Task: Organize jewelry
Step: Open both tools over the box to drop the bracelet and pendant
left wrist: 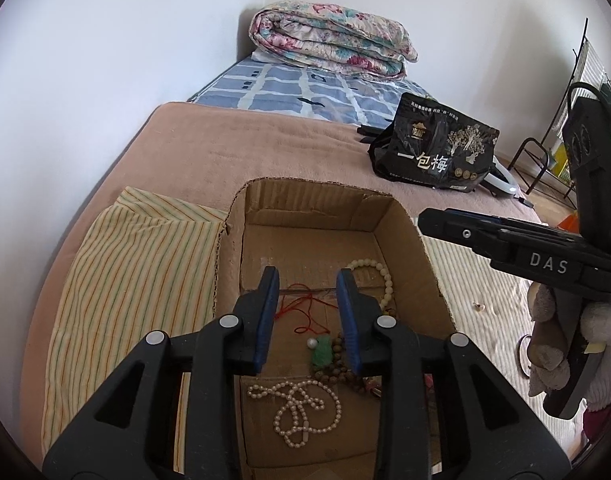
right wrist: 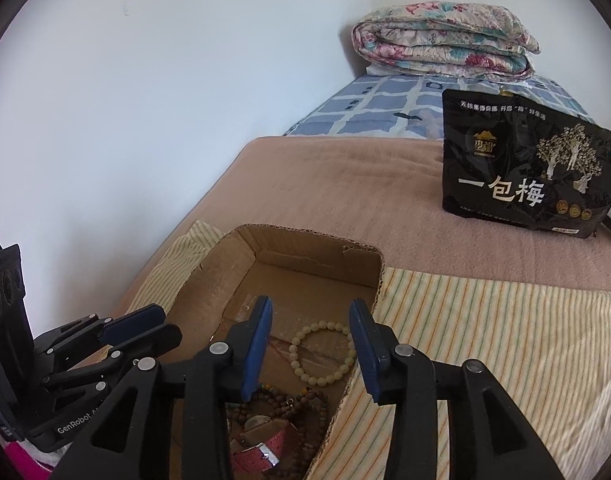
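Note:
An open cardboard box (left wrist: 409, 232) (right wrist: 297, 246) sits on a striped cloth on the bed. It holds a white pearl necklace (left wrist: 301, 412), a green pendant on a red cord (left wrist: 323, 354), a cream bead bracelet (left wrist: 379, 276) (right wrist: 325, 354), brown wooden beads (left wrist: 343, 368) (right wrist: 301, 404) and a red-strapped watch (right wrist: 261, 446). My left gripper (left wrist: 307, 304) is open and empty above the box. My right gripper (right wrist: 311, 334) is open and empty over the box's right side; it also shows in the left wrist view (left wrist: 429, 220). A small earring (left wrist: 480, 306) lies on the cloth right of the box.
A black snack bag (left wrist: 435, 144) (right wrist: 525, 168) stands on the brown blanket (left wrist: 245, 148) behind the box. A folded floral quilt (left wrist: 329, 40) (right wrist: 445, 40) lies at the bed's far end. A white wall runs along the left. A metal rack (left wrist: 545, 160) stands at right.

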{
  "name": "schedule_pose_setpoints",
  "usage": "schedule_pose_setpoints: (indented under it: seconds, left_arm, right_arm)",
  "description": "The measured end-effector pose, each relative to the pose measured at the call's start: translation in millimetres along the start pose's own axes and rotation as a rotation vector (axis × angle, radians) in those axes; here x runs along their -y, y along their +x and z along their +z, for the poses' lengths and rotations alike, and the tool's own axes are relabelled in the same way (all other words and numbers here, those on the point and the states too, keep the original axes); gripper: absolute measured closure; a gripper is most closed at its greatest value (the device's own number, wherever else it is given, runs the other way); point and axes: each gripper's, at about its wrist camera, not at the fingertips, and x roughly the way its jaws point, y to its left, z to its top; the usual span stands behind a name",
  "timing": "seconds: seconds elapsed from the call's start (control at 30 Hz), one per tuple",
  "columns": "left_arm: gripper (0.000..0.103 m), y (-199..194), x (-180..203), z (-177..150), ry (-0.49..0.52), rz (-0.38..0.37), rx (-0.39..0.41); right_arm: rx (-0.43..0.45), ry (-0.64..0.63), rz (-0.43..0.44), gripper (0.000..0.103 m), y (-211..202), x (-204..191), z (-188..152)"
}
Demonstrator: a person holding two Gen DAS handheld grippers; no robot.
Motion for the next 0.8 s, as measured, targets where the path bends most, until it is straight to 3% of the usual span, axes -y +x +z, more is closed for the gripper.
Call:
schedule_pose_setpoints:
  seconds: [0.37, 0.8]
  left_arm:
    - [0.074, -30.6, 9.8, 2.3, 0.005, 0.001, 0.031]
    - [0.074, -71.3, 43.7, 2.7, 0.043, -0.037, 0.074]
  right_arm:
    - [0.043, -0.015, -0.024, 0.046, -33.6, -5.4, 1.1]
    - [0.103, -0.024, -0.108, 0.013, -102.4, 4.8, -8.7]
